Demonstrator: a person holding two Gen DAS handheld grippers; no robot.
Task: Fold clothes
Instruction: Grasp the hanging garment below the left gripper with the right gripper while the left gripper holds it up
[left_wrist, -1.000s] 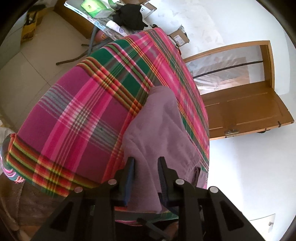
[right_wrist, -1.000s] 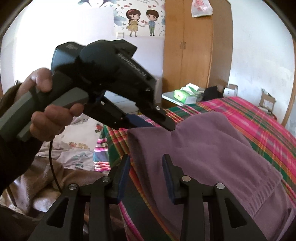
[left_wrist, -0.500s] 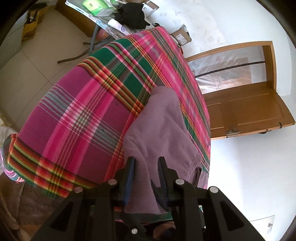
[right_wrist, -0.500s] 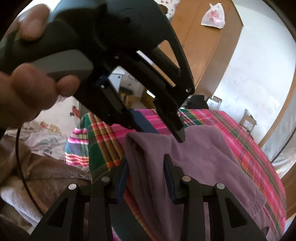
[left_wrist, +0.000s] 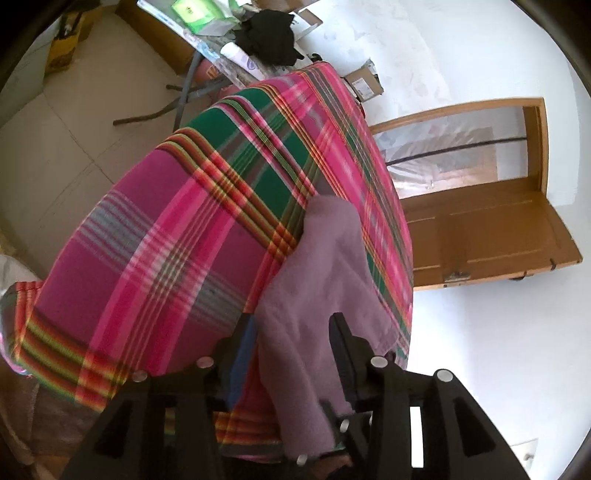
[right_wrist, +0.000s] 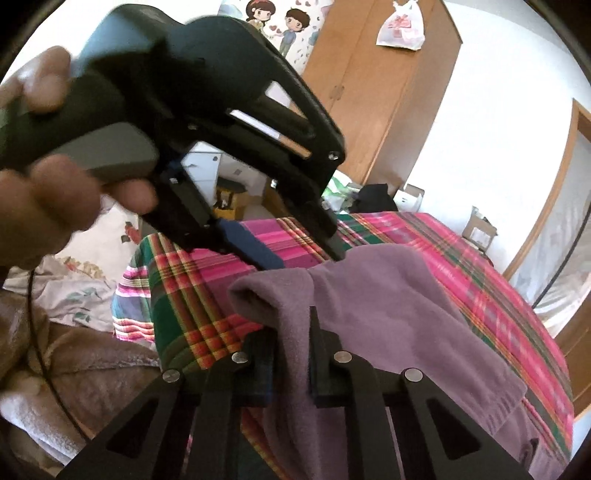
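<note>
1. We're pinching the purple garment (right_wrist: 388, 317) in the right gripper (right_wrist: 291, 354), lying on the plaid bedspread (left_wrist: 177, 258).
2. Left gripper (left_wrist: 291, 354) is just opening, jaws loose around the fabric, so the edge is probably slipping.

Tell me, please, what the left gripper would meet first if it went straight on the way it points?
Probably the purple garment, which already lies between the open fingers of the left gripper; the plaid bedspread lies right under it.

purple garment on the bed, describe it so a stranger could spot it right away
Find the bed with the pink, green and red plaid cover. On its near end lies a soft mauve fleece garment, the only plain, unpatterned cloth on it, one edge pinched in the right gripper.
</note>
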